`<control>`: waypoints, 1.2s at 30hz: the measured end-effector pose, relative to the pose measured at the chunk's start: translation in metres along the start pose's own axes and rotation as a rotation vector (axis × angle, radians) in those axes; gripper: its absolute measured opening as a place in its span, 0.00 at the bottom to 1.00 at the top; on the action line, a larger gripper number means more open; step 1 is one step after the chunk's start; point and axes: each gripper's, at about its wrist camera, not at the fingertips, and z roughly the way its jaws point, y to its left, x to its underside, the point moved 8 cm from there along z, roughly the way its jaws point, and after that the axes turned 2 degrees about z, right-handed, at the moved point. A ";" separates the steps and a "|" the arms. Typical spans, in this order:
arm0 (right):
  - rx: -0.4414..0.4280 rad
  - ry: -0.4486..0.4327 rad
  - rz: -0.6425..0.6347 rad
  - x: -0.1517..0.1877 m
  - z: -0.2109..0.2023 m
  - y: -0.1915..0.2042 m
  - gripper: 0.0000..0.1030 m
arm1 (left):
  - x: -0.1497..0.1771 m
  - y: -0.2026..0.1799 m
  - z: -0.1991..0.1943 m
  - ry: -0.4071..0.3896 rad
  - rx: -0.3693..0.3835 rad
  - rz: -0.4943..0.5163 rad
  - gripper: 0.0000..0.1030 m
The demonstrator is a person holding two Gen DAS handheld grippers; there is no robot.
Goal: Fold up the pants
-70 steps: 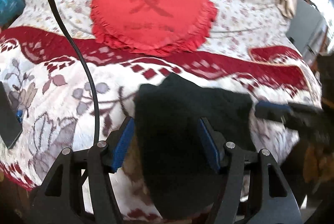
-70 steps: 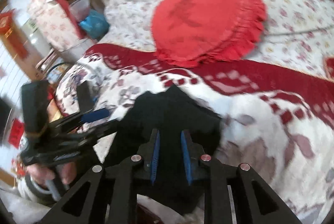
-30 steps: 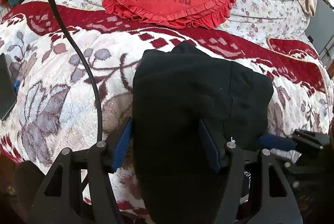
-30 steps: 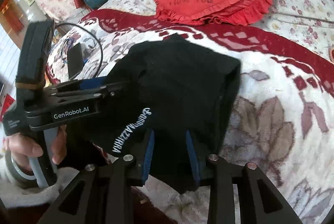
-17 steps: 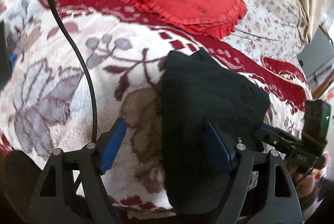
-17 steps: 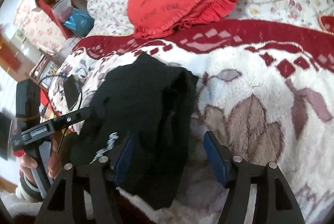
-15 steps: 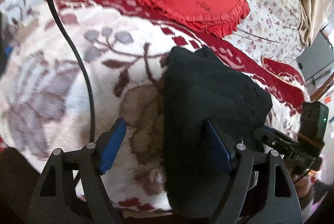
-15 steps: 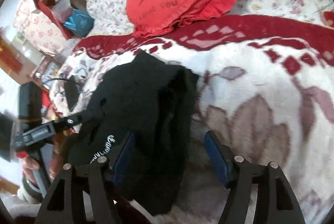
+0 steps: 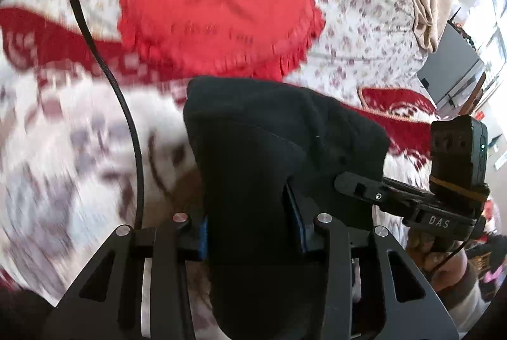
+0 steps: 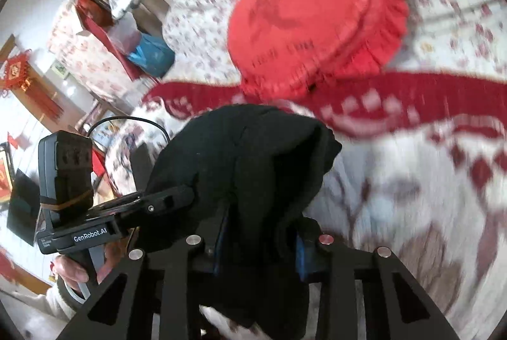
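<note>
The black pants are a folded bundle, lifted above the bed's white and red blanket. My left gripper is shut on the bundle's near end, the cloth bulging between its blue pads. My right gripper is shut on the same bundle from the other side. The right gripper also shows at the right of the left wrist view. The left gripper shows at the left of the right wrist view. The fingertips of both are hidden by cloth.
A red heart-shaped cushion lies farther up the bed on a floral sheet. A black cable runs across the blanket on the left. Furniture and bags stand beside the bed. A dark screen is at the far right.
Both grippers were open around the bundle; now both have shut on it. The bundle has come up off the blanket and moved toward the cushion; the views are blurred by motion.
</note>
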 end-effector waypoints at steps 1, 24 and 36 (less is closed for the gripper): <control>0.012 -0.010 -0.014 -0.011 0.003 0.001 0.32 | -0.008 0.002 0.000 -0.004 -0.007 0.006 0.37; 0.161 0.024 -0.113 -0.058 0.050 0.007 0.43 | -0.003 0.031 0.019 0.019 -0.273 0.026 0.54; 0.214 0.085 -0.073 -0.060 0.078 -0.021 0.35 | 0.001 0.036 0.053 0.060 -0.291 -0.013 0.63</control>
